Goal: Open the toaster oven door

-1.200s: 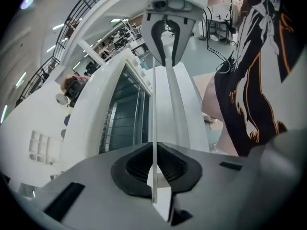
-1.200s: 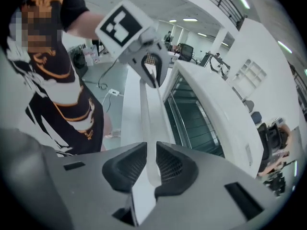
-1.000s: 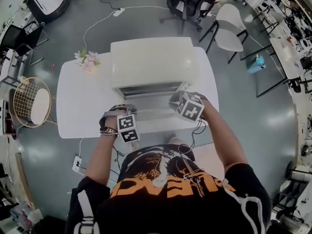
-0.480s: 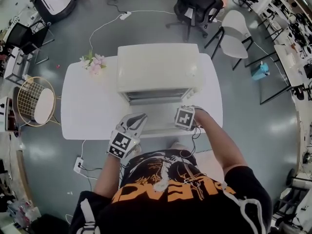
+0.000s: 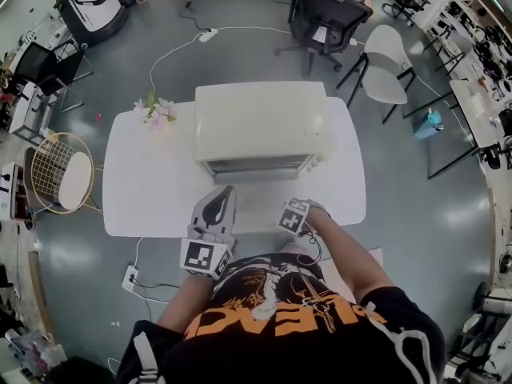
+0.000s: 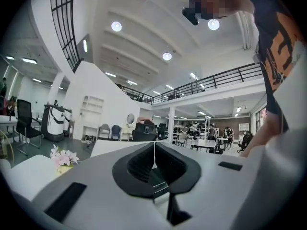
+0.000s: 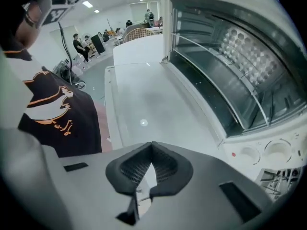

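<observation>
We get bright, even light from round ceiling lamps [image 6: 116, 26]; shadows are soft and faint. A small glare spot sits on the toaster oven door [image 7: 144, 122]. Every view bows strongly toward its edges, and both gripper views go black at the corners.

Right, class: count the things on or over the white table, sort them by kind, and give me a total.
Toaster oven: 1
Bunch of flowers: 1
Grippers: 2, the left gripper and the right gripper
Total: 4
</observation>
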A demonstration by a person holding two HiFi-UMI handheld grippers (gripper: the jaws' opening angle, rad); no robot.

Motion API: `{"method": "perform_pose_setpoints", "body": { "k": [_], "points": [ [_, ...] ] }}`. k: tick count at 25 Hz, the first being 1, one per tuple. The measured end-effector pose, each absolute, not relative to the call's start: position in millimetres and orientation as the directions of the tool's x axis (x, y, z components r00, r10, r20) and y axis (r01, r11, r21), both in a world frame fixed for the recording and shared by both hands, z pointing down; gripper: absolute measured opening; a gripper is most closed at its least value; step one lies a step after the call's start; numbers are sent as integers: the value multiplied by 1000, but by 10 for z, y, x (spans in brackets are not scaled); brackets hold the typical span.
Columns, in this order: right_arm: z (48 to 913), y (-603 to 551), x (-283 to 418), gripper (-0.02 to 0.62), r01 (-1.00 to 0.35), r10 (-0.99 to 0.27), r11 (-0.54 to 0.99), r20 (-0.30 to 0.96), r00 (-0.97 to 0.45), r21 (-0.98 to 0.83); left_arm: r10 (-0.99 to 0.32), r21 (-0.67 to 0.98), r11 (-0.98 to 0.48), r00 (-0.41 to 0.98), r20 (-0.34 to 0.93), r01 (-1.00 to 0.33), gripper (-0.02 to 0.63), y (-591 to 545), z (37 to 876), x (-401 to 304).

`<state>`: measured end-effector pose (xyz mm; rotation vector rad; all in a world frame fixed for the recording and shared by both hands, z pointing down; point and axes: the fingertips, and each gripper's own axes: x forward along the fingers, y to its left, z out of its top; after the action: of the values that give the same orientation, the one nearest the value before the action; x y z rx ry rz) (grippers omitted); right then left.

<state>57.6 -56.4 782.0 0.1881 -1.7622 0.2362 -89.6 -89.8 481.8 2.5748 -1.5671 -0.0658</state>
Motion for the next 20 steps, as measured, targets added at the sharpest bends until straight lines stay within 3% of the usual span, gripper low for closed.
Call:
{"method": "perform_pose_setpoints", "body": {
  "k": [11,15,20],
  "points": [
    [8166,-494,644,14,-334,-117,941,974,-193,47,-881,93,-465,470,45,-880,26,-856,4821,-845],
    [7907,-668,483,14,-510,-196,860,903,-383,-29,-883,75,-462,467,56,-884,26,-849,4838,-842],
    [6979,-1073,300,14,-622,-427,781,673,-604,-63,-886,51,-458,460,59,-888,26,-861,4872,-802]
  ]
}}
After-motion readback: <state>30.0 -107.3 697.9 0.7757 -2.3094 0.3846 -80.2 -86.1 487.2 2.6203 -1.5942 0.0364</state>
